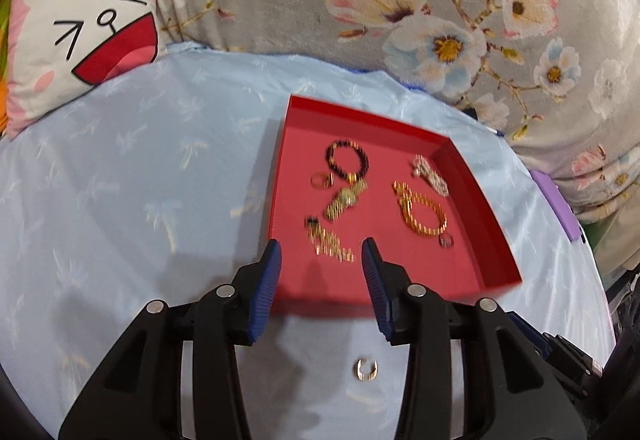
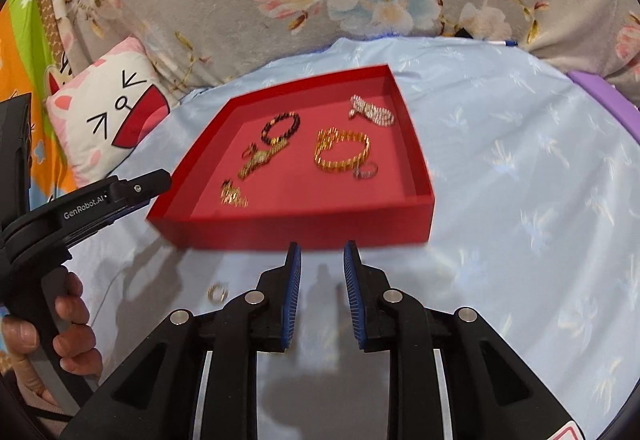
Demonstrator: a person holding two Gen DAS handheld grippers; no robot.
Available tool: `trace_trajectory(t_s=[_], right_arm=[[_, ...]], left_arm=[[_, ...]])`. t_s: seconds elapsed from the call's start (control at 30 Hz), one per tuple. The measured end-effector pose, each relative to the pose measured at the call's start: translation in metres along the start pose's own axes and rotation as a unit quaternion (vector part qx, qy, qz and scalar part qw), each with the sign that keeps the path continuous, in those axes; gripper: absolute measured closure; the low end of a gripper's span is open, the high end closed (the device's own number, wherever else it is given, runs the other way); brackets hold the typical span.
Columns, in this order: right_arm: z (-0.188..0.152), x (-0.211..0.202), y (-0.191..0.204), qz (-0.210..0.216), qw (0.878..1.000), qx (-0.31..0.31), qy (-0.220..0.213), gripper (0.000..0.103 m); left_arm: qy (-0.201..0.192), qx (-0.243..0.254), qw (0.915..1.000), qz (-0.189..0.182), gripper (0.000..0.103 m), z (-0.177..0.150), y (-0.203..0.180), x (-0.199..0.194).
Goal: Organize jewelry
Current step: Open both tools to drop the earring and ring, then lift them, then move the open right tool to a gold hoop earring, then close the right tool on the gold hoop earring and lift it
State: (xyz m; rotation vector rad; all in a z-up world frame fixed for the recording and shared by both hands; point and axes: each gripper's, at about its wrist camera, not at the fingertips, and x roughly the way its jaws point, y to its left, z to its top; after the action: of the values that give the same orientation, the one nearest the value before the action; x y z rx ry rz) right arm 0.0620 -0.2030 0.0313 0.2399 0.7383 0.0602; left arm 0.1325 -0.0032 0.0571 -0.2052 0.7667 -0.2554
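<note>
A shallow red tray [image 1: 478, 196] sits on a pale blue bedsheet [image 1: 160, 168], and nearly all the jewelry is already gathered inside it, spread apart rather than heaped, which looks like a way to keep the chains from tangling. A dark beaded bracelet [image 1: 347, 159] lies toward the far side with a small gold ring [image 1: 320, 181] just beside it and a gold watch [image 1: 345, 199] touching its near edge; a gold chain bracelet [image 1: 422, 214] and a pale sparkly bracelet [image 1: 431, 174] lie on the other half, and a loose gold chain [image 1: 329, 242] rests near the front wall. One gold ring [image 1: 365, 369] is still out on the sheet, in front of the tray, so the sorting appears almost done with this piece probably the next to collect. The left claw [image 1: 322, 252] hangs over the tray's near edge with its jaws moderately apart and nothing between them, above the loose chain rather than pinching it. The right claw [image 2: 322, 252] hovers over bare sheet just short of the tray's front wall, its jaws narrowly apart and empty. From the right wrist view, the stray ring [image 2: 218, 293] lies to the left of that claw, below the left claw held in a person's hand [image 2: 52, 328].
</note>
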Motion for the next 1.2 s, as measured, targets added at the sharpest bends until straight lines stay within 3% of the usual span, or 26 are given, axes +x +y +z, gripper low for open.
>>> trace_trajectory(t_s=[0.23,0.53,0.97,1.2], right_arm=[[-0.037,-0.006,0.005,0.008,1.0,0.004,0.03,0.081],[-0.05,0.006,0.02,0.016,0.999,-0.003,0.05,0.081],[-0.045,0.017,0.029,-0.009,0.998,-0.02,0.051,0.081],[-0.046,0.016,0.029,-0.021,0.998,-0.027,0.048,0.087]], left_arm=[[0.008,0.012,0.9998,0.015,0.062,-0.04,-0.001,-0.019],[0.016,0.028,0.9988,0.036,0.061,-0.066,0.005,-0.028],[0.025,0.023,0.999,0.029,0.061,-0.073,0.01,-0.031],[0.03,0.026,0.9989,0.023,0.061,-0.072,0.006,-0.027]])
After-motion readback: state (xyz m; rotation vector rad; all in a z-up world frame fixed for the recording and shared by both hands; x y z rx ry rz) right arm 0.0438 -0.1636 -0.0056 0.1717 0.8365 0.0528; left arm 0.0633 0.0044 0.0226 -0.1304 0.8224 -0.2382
